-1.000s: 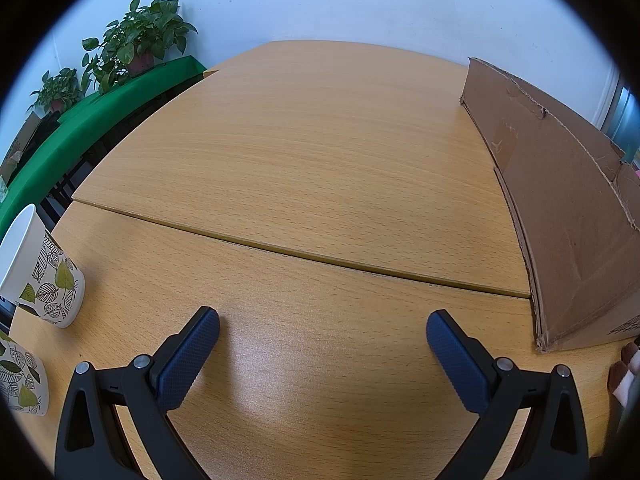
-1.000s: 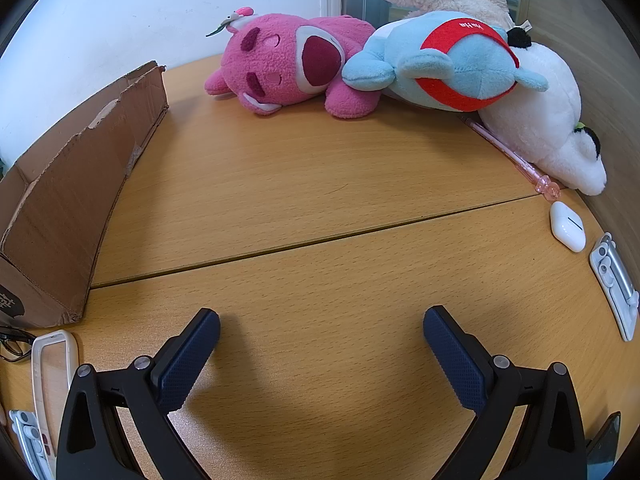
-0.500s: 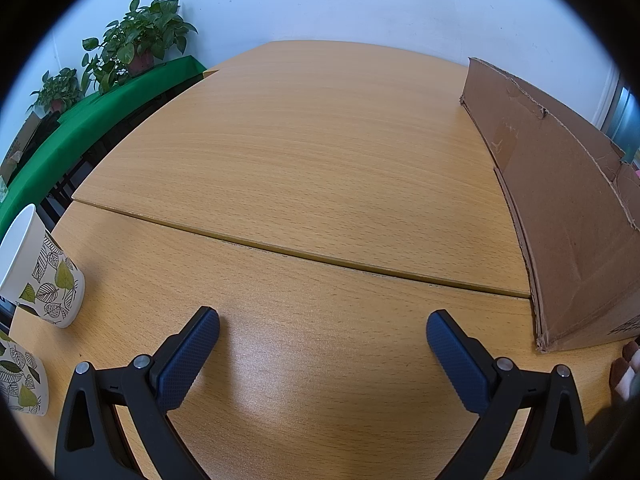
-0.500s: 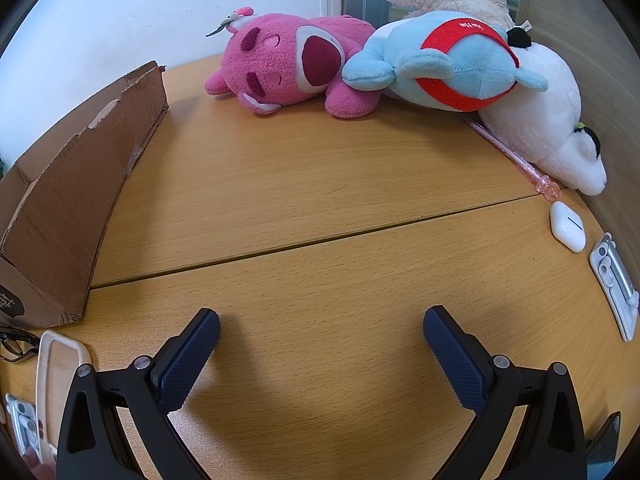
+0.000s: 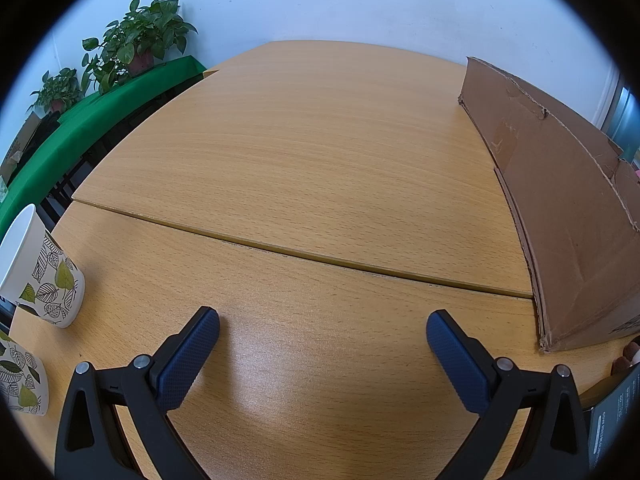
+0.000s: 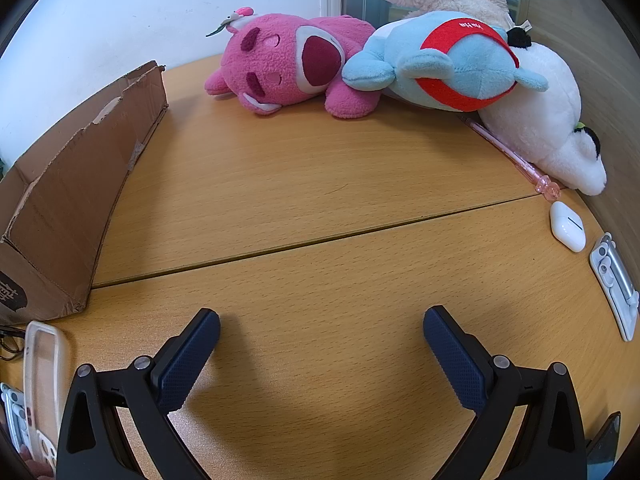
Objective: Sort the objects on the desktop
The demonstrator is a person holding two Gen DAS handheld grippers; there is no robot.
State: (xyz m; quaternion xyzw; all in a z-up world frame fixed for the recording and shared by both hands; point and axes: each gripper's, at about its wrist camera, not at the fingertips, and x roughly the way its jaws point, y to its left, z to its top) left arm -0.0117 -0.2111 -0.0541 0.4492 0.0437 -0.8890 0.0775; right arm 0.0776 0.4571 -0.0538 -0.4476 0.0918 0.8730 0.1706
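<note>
My left gripper (image 5: pixel 322 328) is open and empty over the wooden table (image 5: pixel 312 168). Two leaf-print paper cups (image 5: pixel 44 276) (image 5: pixel 20 380) stand at its left. The cardboard box (image 5: pixel 560 216) stands at its right. My right gripper (image 6: pixel 320 326) is open and empty. In its view lie a pink plush (image 6: pixel 288 64), a blue and red plush (image 6: pixel 452 64), a white plush (image 6: pixel 548 120), a pink pen (image 6: pixel 516 156), a white earbud case (image 6: pixel 568 226), a white clip (image 6: pixel 614 284) and a white phone case (image 6: pixel 42 376).
The box also shows at the left of the right wrist view (image 6: pixel 76 200). Potted plants (image 5: pixel 136 48) stand on a green-covered bench beyond the table's left edge. A dark card (image 5: pixel 612 420) and fingers show at the left view's lower right edge.
Both grippers have stayed still and open. In the right wrist view the white phone case at the lower left has shifted and turned. A dark card has come in at the left view's lower right.
</note>
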